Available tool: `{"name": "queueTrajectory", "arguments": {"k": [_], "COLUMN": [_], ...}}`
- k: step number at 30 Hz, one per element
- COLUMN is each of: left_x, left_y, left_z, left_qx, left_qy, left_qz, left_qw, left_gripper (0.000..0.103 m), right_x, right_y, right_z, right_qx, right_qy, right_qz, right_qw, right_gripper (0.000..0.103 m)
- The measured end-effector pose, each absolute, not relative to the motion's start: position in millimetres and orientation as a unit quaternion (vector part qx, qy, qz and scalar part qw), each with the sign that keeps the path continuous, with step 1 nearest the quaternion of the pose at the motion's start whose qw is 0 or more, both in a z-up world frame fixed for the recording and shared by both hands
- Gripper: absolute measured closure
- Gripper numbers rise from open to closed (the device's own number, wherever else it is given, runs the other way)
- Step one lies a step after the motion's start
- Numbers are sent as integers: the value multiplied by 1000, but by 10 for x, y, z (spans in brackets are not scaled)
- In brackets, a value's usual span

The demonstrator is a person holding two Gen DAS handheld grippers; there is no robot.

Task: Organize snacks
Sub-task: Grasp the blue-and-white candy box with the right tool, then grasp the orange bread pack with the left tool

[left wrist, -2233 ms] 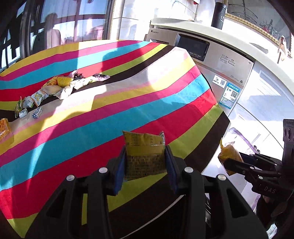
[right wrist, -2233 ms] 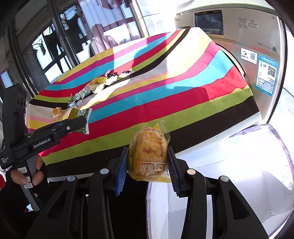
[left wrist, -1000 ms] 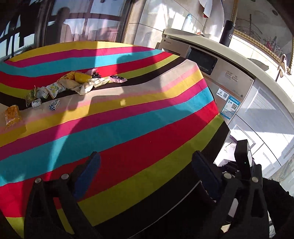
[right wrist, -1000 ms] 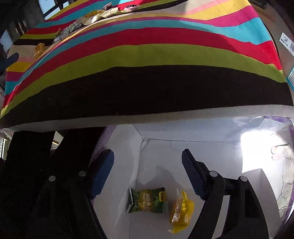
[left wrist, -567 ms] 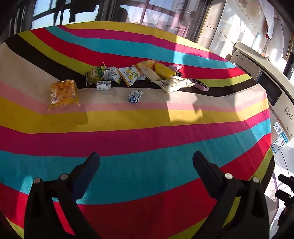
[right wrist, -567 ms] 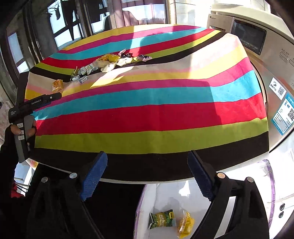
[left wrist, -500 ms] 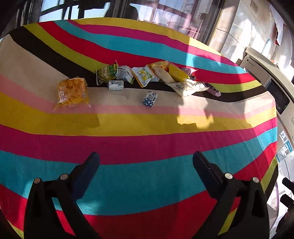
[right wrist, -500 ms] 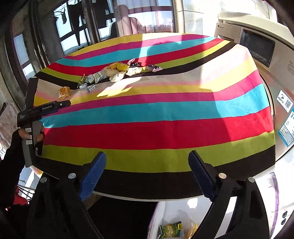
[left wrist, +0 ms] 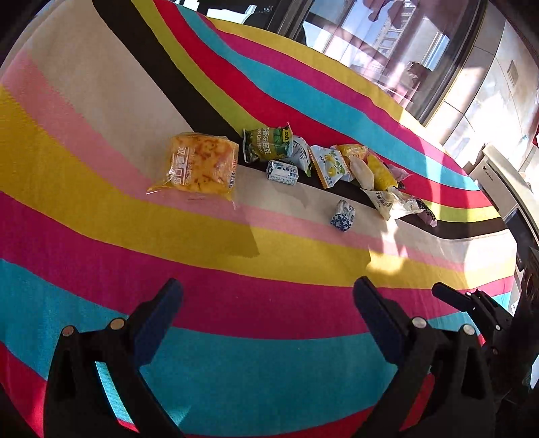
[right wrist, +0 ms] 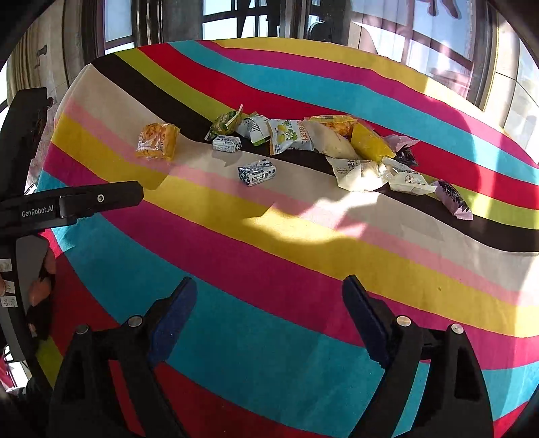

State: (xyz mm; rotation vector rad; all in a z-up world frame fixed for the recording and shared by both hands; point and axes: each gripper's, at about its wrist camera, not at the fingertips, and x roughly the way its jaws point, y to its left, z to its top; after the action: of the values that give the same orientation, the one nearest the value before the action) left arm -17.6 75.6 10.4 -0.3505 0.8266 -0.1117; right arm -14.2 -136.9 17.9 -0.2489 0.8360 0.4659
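**Reaching for the next snacks**

The orange packet (left wrist: 198, 166) lies apart from the snack pile (right wrist: 323, 141) on the striped counter (left wrist: 269, 303). Left claw (left wrist: 267, 303) gapes empty; right claw (right wrist: 266, 303), empty, is narrowing. Best approach: straddle one packet squarely, then pinch.

- I'm looking at a home, likely a sunlit balcony or laundry corner.
- Striped tablecloth (left wrist: 235, 303) covers the counter.
- Tall windows (right wrist: 235, 20) along the top; an appliance (left wrist: 505, 188) at right edge.

At the left edge of the right wrist view, the black gripper arm (right wrist: 72, 205) reads "GenRobot.AI".
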Motion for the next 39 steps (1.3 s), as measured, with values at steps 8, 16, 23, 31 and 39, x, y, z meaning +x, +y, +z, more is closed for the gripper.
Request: {"name": "queueTrajectory", "arguments": {"k": [8, 16, 23, 31, 39], "left_x": [-185, -178, -170, -165, -123], "left_y": [783, 759, 760, 755, 767], "left_z": [102, 102, 96, 91, 81], "left_qx": [-191, -189, -192, -192, -194], "left_qy": [391, 392, 391, 391, 393], "left_qz": [-66, -70, -70, -69, -58], "left_qw": [898, 898, 897, 897, 897], "left_gripper": [2, 2, 2, 2, 2], "right_x": [720, 1081, 842, -41, -227], "right_y": [-883, -839, -926, -1138, -1225], "right_z": [81, 62, 113, 138, 162], "right_qx": [-165, -155, -149, -129, -102], "right_qy": [406, 413, 425, 426, 421], "right_qz": [310, 343, 337, 267, 216], "right_qw": [844, 829, 827, 855, 875], "right_gripper": [41, 50, 67, 67, 67]}}
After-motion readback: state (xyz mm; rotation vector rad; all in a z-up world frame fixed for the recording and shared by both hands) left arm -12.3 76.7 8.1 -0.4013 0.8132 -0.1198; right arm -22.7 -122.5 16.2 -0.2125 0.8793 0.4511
